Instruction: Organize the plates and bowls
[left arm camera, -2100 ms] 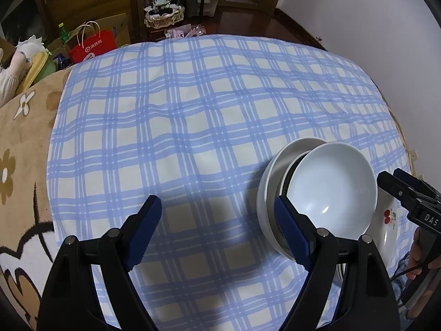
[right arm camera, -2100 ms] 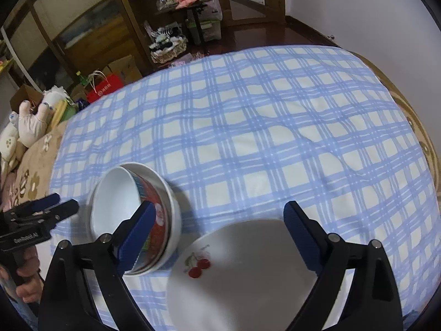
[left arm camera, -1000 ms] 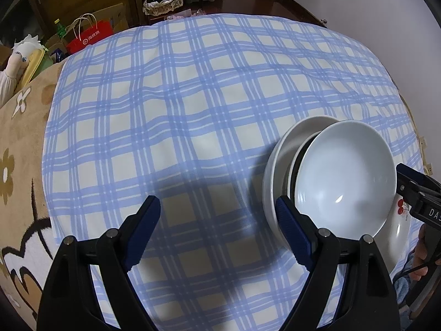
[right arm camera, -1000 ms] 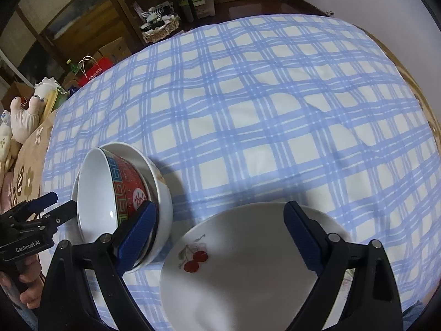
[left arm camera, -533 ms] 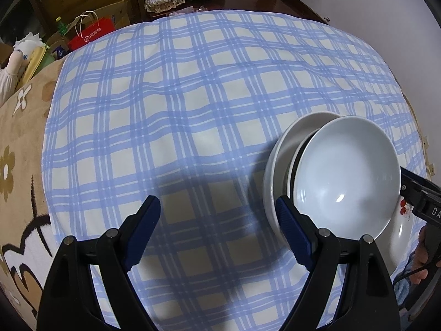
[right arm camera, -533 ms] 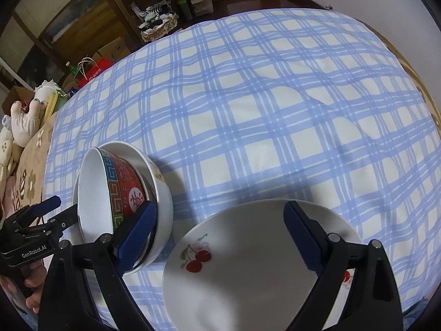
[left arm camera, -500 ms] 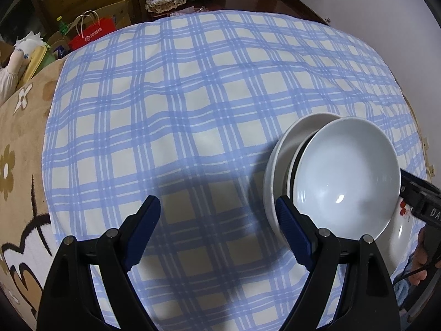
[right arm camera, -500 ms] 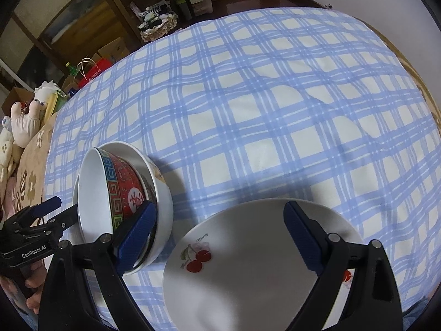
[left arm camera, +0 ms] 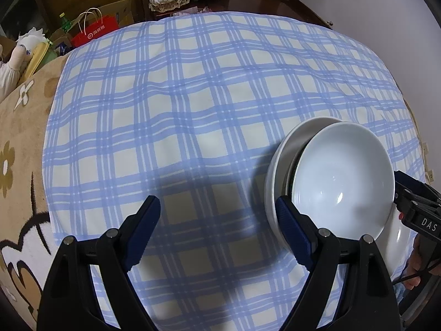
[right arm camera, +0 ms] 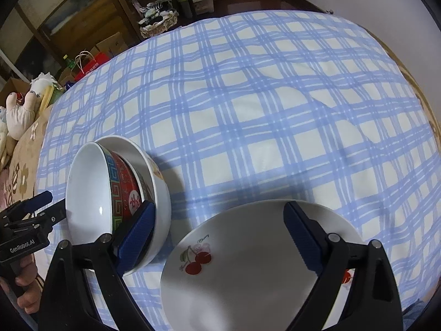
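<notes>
Two views over a table covered by a blue checked cloth (left arm camera: 193,96) are being shown. In the left wrist view, the left gripper (left arm camera: 217,223) is being held wide open above bare cloth, with nothing being gripped between its blue pads; the nested bowls are lying just beside its right finger, at about 3 o'clock. The stack is being formed by a red-patterned bowl (right arm camera: 124,190), white inside, sitting tilted within a larger white bowl (right arm camera: 161,193). In the right wrist view, the right gripper (right arm camera: 217,226) is likewise being held wide open, with nothing being clamped; its pads are hovering over the far rim of a white plate (right arm camera: 248,275) printed with cherries, which is lying at 6 o'clock on the cloth. The bowls are lying at 9 o'clock of the plate, close beside it; whether they are touching cannot be told. A hand (right arm camera: 26,289) is being seen on the left gripper's handle at 8 o'clock.
</notes>
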### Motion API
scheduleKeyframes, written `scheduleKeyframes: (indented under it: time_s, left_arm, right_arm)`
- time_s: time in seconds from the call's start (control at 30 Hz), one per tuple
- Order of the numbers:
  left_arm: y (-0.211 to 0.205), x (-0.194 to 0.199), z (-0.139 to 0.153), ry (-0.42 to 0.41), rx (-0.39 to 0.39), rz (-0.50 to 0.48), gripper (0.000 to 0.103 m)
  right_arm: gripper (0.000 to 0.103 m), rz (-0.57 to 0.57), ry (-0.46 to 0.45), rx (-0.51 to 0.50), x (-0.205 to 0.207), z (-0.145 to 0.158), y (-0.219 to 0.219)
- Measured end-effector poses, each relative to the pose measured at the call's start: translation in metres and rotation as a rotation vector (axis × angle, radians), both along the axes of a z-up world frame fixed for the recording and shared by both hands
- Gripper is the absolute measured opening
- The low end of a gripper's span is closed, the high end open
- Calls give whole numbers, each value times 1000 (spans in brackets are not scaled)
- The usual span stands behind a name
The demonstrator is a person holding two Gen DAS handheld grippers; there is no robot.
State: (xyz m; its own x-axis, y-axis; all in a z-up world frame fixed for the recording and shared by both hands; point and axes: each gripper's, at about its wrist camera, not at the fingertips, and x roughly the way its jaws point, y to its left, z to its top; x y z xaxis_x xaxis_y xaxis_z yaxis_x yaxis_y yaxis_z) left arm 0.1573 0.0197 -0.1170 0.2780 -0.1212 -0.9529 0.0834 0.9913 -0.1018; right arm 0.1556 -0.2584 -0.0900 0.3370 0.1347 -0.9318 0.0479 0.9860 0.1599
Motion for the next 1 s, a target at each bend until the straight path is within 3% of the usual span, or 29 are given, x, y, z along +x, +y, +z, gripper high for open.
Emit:
scheduleKeyframes:
  time_s: [0.37, 0.57, 0.63, 0.9, 1.0]
  left_arm:
    - [-3, -3, 1, -29, 17, -9, 81]
    - [-6, -5, 2, -51, 15, -30, 69]
    - [-7, -5, 3, -47, -8, -48, 53]
    - [-9, -2, 1, -35, -20, -41, 51]
    - [-6, -2, 0, -26, -46, -34, 48]
  right_arm:
    - [98, -13, -13, -28, -1, 4, 4]
    - [93, -1, -24, -37, -2, 6, 8]
    - [93, 1, -27, -43, -2, 7, 9]
    - [93, -13, -33, -41, -3, 8, 11]
    - [85, -36, -46, -9, -4, 9, 12]
